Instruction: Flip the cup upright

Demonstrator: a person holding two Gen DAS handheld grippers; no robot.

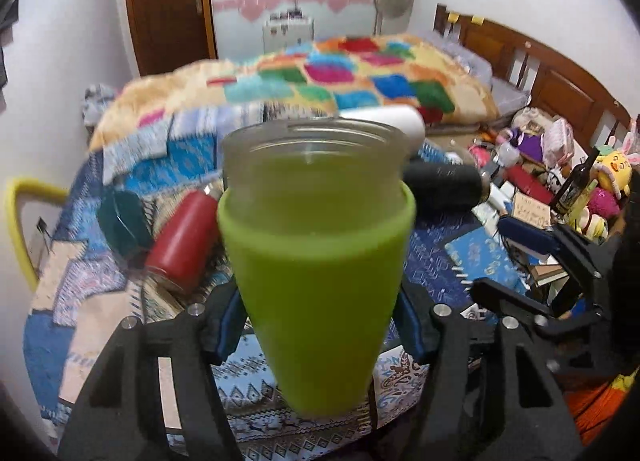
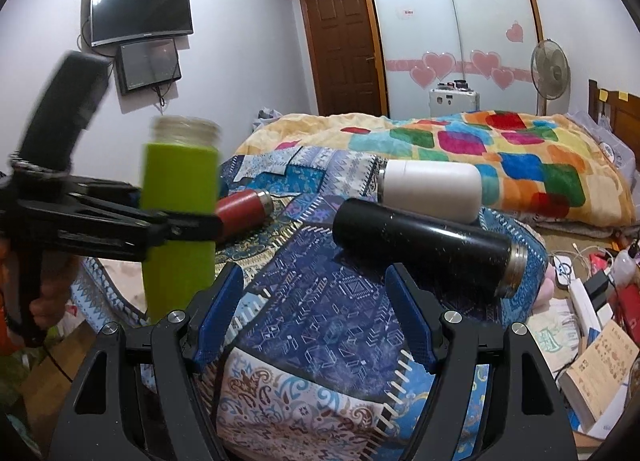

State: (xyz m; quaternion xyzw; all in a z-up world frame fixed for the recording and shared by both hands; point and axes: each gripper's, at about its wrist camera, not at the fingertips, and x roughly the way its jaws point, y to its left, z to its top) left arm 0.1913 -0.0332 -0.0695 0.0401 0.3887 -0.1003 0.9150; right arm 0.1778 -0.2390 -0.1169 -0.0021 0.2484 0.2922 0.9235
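The green cup [image 1: 316,281], a glass cup in a lime sleeve with a threaded open mouth on top, stands upright in my left gripper [image 1: 320,325], which is shut on its lower body. In the right wrist view the same cup [image 2: 178,217] is at the left, held upright above the patterned cloth by the left gripper [image 2: 180,227]. My right gripper [image 2: 316,321] is open and empty, over the blue patterned cloth, apart from the cup; it shows at the right in the left wrist view [image 1: 524,289].
A black flask [image 2: 424,241], a white flask [image 2: 430,185] and a red flask [image 2: 242,211] lie on their sides on the patterned cloth [image 2: 328,301]. A dark teal cup [image 1: 120,221] lies beside the red flask. A bed with a colourful blanket [image 2: 480,149] lies behind; clutter and books [image 2: 600,365] at the right.
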